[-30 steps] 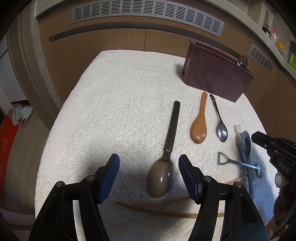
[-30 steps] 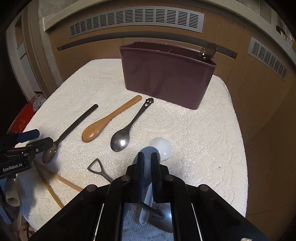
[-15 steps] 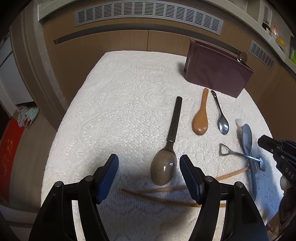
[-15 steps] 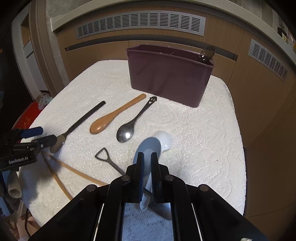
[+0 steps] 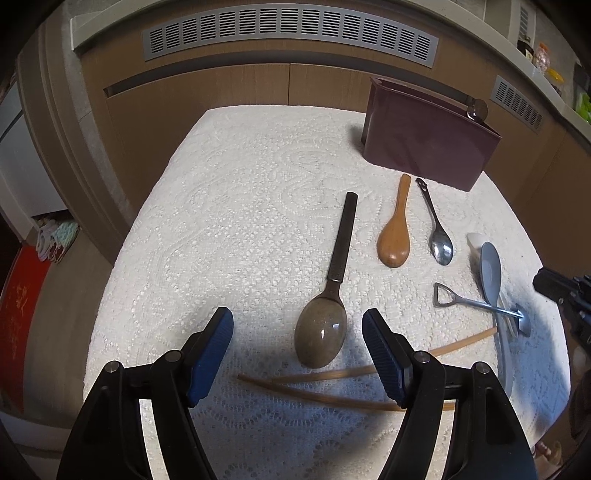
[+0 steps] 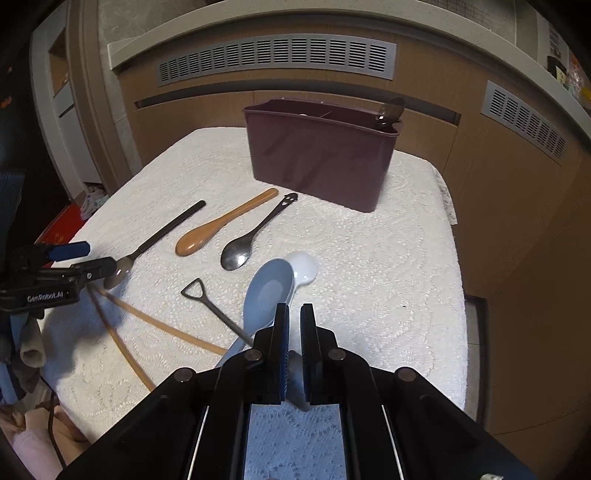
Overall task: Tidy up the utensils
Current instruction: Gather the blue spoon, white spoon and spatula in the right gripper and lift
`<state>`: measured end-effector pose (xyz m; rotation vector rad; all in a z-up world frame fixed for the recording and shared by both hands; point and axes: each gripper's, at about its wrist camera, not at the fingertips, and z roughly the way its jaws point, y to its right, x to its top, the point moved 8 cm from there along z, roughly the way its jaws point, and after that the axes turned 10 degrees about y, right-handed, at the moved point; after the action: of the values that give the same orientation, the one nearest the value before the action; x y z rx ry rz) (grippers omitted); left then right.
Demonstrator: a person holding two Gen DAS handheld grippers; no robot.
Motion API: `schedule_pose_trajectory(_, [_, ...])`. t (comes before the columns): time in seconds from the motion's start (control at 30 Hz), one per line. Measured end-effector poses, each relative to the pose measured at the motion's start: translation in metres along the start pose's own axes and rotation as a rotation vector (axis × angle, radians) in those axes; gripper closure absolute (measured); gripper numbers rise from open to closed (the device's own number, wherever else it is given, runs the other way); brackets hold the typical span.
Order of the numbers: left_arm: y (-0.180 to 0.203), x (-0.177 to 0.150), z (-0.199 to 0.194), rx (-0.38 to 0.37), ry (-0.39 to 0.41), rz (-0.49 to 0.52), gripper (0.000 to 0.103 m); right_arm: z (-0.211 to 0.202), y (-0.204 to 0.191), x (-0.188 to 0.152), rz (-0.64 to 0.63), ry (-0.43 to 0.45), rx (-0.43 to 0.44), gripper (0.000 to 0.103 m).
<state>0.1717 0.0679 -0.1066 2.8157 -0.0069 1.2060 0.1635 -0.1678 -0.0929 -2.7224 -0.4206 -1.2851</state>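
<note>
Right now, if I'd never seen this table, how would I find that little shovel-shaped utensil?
Start at the maroon caddy at the far end of the white cloth. Come past the wooden spoon and steel spoon to the blue spoon. The metal utensil crossing it alone has a triangular loop handle.

I take this for a home, most likely a kitchen or dining corner. I'm looking at a small table (image 5: 229, 206) under a white lace-patterned cloth, with household spoons (image 5: 395, 236) and a pair of chopsticks (image 5: 332, 391) laid out on it and a dark maroon utensil caddy (image 6: 321, 155) toward the top of the frame. Behind it, across the upper part of both views, runs brown wood-grain cabinetry with long grey vent grilles (image 5: 288, 33). At the far upper right of the left view I can make out what may be jars or bottles (image 5: 543, 59) on a counter, too blurred to be sure.
</note>
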Motion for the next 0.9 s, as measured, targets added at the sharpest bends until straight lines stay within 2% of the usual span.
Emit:
schedule_pose_trajectory(0.07, [-0.001,0.000,-0.001,0.003,0.003,-0.004,0.030,0.007,-0.002,-0.002,0.017,-0.016,-0.007,0.075])
schedule_pose_trajectory(0.13, [-0.002,0.000,-0.001,0.006,0.006,-0.003,0.030,0.017,0.000,-0.001,0.062,-0.028,-0.027,0.067])
schedule_pose_trajectory(0.2, [-0.002,0.000,-0.001,0.002,0.006,-0.005,0.030,0.031,-0.001,-0.002,0.110,-0.064,-0.039,0.066])
schedule_pose_trajectory(0.27, [-0.003,0.000,-0.001,0.003,0.007,-0.007,0.030,0.045,-0.002,-0.003,0.167,-0.108,-0.046,0.058])
schedule_pose_trajectory(0.4, [-0.006,0.000,-0.002,0.004,0.009,-0.012,0.030,0.065,-0.010,0.001,0.208,-0.129,-0.081,0.049])
schedule_pose_trajectory(0.6, [-0.011,-0.001,-0.002,0.005,0.016,-0.026,0.030,0.082,-0.031,0.000,0.098,-0.133,-0.146,0.051])
schedule_pose_trajectory(0.63, [-0.011,-0.001,-0.002,0.004,0.016,-0.027,0.030,0.081,-0.034,0.002,0.071,-0.120,-0.151,0.073])
schedule_pose_trajectory(0.77, [-0.014,-0.002,-0.002,0.003,0.016,-0.033,0.030,0.069,-0.038,0.015,-0.018,-0.062,-0.168,0.073])
schedule_pose_trajectory(0.9, [-0.014,-0.003,-0.002,0.002,0.017,-0.035,0.030,0.041,-0.028,0.037,-0.017,0.028,-0.162,0.073])
